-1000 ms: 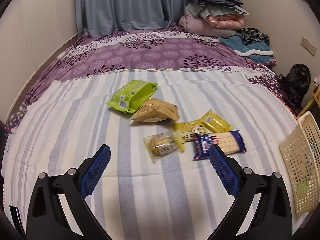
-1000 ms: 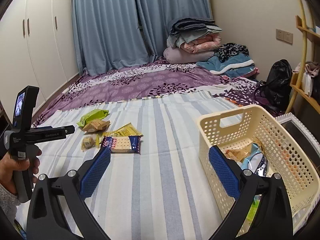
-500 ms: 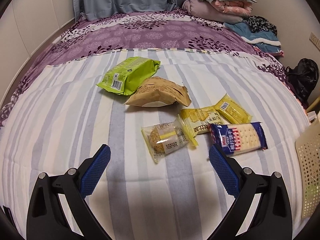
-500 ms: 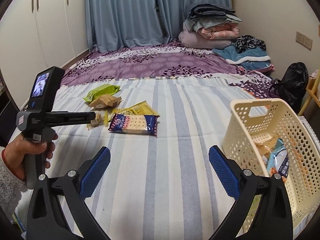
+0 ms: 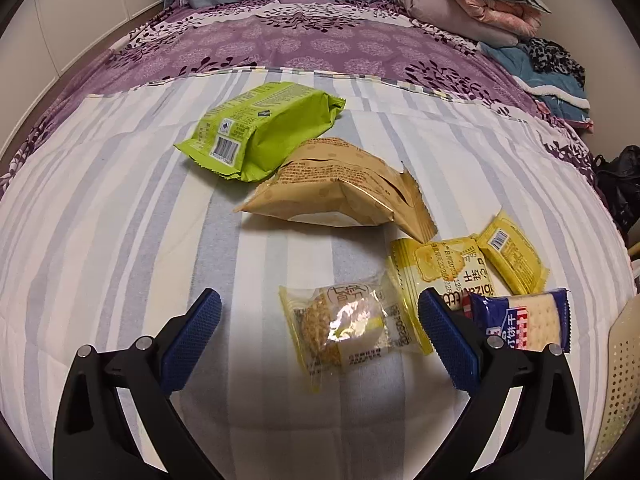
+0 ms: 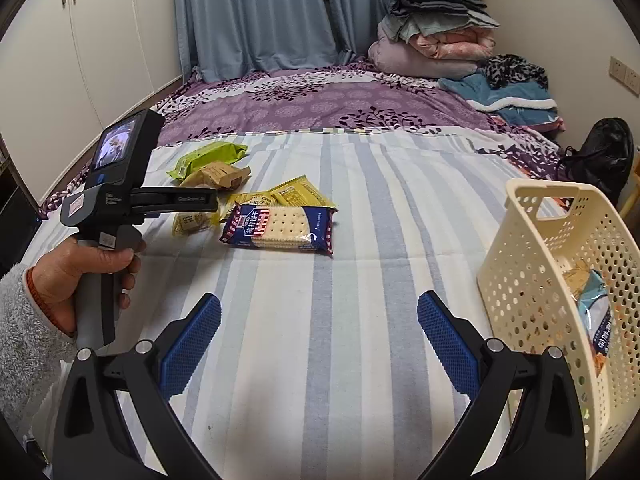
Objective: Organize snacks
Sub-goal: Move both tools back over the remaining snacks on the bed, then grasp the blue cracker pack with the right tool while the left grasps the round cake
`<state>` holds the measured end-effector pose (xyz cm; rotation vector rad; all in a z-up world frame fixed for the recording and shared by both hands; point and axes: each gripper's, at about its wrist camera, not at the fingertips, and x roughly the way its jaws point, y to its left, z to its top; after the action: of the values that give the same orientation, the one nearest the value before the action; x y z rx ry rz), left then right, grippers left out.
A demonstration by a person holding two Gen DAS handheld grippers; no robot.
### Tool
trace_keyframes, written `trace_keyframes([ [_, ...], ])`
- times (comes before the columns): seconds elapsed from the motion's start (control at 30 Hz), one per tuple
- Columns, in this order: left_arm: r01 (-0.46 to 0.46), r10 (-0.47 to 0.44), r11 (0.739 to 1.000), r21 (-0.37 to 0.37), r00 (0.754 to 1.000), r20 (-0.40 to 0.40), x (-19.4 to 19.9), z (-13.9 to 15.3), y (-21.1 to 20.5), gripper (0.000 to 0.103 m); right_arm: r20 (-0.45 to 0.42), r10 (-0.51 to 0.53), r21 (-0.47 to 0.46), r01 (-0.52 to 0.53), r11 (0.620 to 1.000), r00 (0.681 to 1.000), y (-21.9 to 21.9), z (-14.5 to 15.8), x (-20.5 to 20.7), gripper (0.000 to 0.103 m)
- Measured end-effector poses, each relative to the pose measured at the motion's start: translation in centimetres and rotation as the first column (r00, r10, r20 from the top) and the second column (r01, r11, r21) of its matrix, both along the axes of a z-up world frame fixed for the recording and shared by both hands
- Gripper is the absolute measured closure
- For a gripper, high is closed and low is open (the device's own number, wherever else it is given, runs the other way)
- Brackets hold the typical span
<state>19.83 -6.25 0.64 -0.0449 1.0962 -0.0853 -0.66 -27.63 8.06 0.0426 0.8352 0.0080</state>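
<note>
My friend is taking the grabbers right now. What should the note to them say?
Left gripper: open, empty, fingers either side of the clear-wrapped cake.
Right gripper: open, empty, above bare striped sheet.
Done: a few packets already sit in the cream basket.
Left: six snacks on the bed: green bag, tan bag, two yellow packets, cracker pack, and the cake.

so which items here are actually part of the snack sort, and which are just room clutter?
Job:
- green pack
- tan pouch
- clear-wrapped cake
- two yellow packets
- blue cracker pack
- cream basket, some packets inside
- left gripper, right gripper, both open

Clutter:
- folded bedding
- black bag
- curtains
</note>
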Motion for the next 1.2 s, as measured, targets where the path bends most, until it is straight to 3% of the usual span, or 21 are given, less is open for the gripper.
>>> trace_keyframes([
  [0.6, 0.045, -0.045, 0.999, -0.005, 0.998, 0.046, -0.8, -1.0, 0.6, 0.004, -0.046, 0.033, -0.003, -0.033, 0.999, 0.998, 0.8, -2.9, 3.4, 0.005],
  [0.93, 0.061, -0.06, 0.998, -0.014, 0.996, 0.063, -1.4, -0.6, 1.7, 0.024, -0.003, 0.161, 0.057, -0.161, 0.985, 0.987, 1.4, -3.5, 9.5, 0.005],
  [1.2, 0.07, -0.07, 0.998, 0.0, 0.995, 0.076, -2.2, -0.6, 2.4, 0.024, -0.021, 0.235, 0.132, -0.231, 0.964, 0.972, 1.9, -3.9, 15.9, 0.005],
])
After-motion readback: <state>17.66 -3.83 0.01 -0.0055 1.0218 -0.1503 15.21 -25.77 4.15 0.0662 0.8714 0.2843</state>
